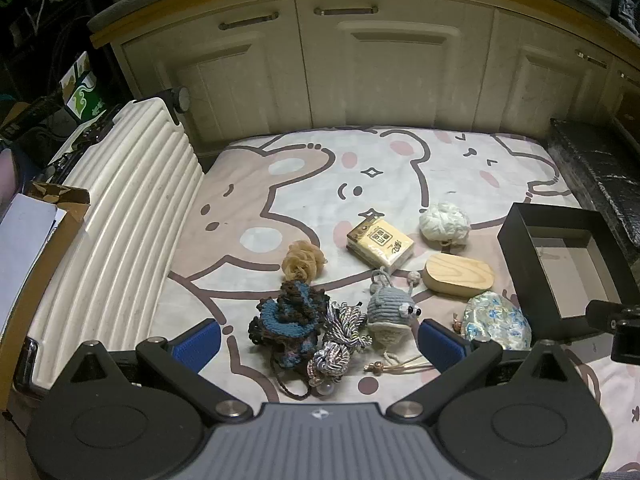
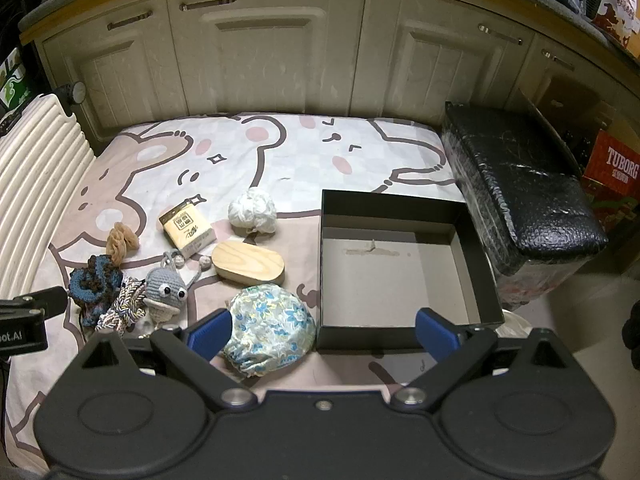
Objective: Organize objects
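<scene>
Small items lie on a cartoon-print mat point(image 1: 280, 184). They are a blue-brown crochet piece point(image 1: 290, 314), a silver cord bundle point(image 1: 340, 340), a grey knitted whale point(image 1: 390, 312), a tan scrunchie point(image 1: 302, 262), a yellow tissue pack point(image 1: 380, 246), a white yarn ball point(image 1: 444, 222), a wooden oval box point(image 1: 460, 276) and a floral pouch point(image 2: 268, 326). An empty black box point(image 2: 400, 268) sits to their right. My left gripper point(image 1: 320, 342) is open above the crochet piece, cord and whale. My right gripper point(image 2: 324, 332) is open over the pouch and the box's near wall.
A ribbed white suitcase point(image 1: 120, 220) lies along the mat's left side. A black wrapped block point(image 2: 520, 188) lies along its right. Cream cabinet doors point(image 1: 360, 60) stand behind. A cardboard box point(image 1: 48, 224) sits at far left, a red Tuborg carton point(image 2: 616, 168) at far right.
</scene>
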`<state>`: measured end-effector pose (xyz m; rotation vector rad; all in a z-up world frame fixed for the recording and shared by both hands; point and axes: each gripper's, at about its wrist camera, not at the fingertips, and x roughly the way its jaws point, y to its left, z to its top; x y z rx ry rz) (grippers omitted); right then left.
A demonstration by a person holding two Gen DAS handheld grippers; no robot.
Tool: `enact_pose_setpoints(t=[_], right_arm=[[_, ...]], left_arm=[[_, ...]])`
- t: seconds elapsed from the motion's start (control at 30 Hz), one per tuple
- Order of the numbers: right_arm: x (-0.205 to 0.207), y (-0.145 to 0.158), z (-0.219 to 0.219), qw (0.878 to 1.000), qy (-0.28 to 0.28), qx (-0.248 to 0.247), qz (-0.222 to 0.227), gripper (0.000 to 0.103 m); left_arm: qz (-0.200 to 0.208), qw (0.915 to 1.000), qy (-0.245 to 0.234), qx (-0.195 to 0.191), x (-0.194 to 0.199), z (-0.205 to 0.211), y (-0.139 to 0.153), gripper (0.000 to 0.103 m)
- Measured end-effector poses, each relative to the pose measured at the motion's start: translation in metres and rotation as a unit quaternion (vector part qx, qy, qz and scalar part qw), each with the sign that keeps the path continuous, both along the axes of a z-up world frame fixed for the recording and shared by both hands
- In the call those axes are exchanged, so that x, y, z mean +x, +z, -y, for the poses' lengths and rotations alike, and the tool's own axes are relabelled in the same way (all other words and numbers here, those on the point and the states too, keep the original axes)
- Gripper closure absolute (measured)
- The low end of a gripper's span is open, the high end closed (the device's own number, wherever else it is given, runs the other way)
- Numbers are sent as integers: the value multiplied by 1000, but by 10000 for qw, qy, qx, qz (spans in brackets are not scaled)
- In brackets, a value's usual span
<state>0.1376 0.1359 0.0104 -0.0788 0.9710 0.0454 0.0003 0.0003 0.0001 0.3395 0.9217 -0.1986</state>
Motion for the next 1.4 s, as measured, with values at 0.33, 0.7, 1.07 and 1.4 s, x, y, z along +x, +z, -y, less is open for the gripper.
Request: enact_pose_setpoints(t=[0.33, 0.7, 1.07, 1.4], right_arm=[[0, -1, 0, 9994, -335, 8, -17, 4], [0, -1, -1, 9979, -641, 19, -33, 4], [0, -2, -1, 9950, -993, 29, -44, 4], [0, -2, 0, 9917, -1287, 36, -52, 4]], left_arm=[[-40, 9999, -134, -77, -4, 6, -5, 0], [-75, 9995, -268, -138, -4, 7, -5, 0], [-100, 9991, -361, -178, -3, 6, -4, 0], [-113, 9989, -415, -197, -3, 6, -4, 0]])
